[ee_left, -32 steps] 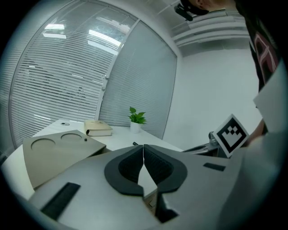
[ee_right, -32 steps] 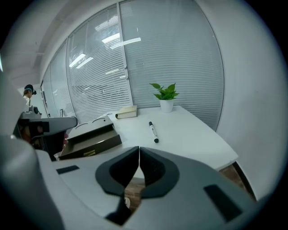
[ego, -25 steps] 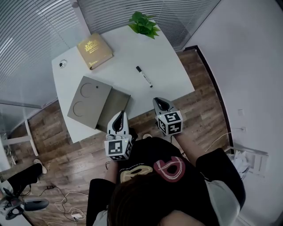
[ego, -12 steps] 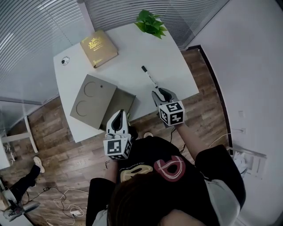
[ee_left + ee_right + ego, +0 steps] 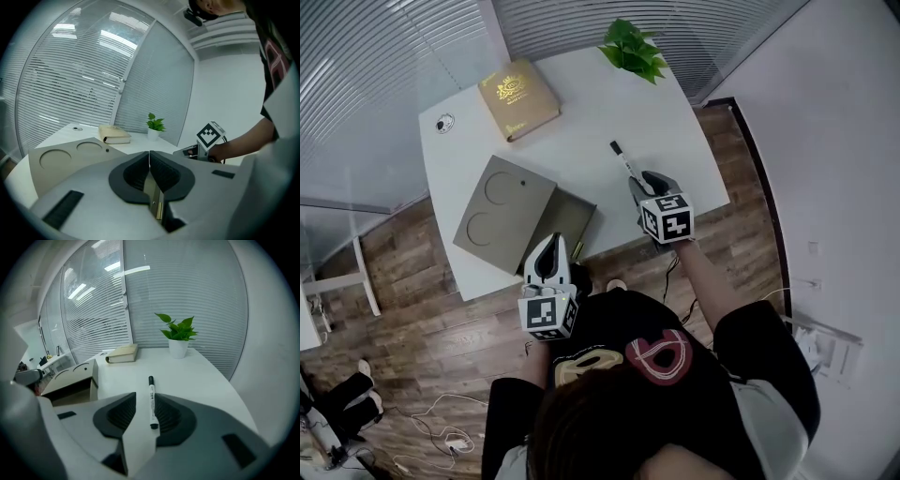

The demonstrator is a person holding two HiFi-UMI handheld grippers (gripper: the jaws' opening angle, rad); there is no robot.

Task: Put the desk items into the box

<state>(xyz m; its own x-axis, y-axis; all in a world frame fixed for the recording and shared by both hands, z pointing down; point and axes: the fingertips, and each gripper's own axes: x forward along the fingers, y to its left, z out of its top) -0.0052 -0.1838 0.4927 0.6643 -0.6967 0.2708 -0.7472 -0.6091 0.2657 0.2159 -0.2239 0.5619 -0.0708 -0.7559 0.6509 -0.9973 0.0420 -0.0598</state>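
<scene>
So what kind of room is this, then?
Most likely an office: a white desk stands beside glass walls with blinds, on a wood-look floor. On the desk are a book, a marker and a potted plant.

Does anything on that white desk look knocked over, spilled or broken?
Nothing stands out. The plant stands upright, the book lies flat and closed, the marker lies loose on the desk, and the box sits with its lid swung open. No spill or damage shows.
</scene>
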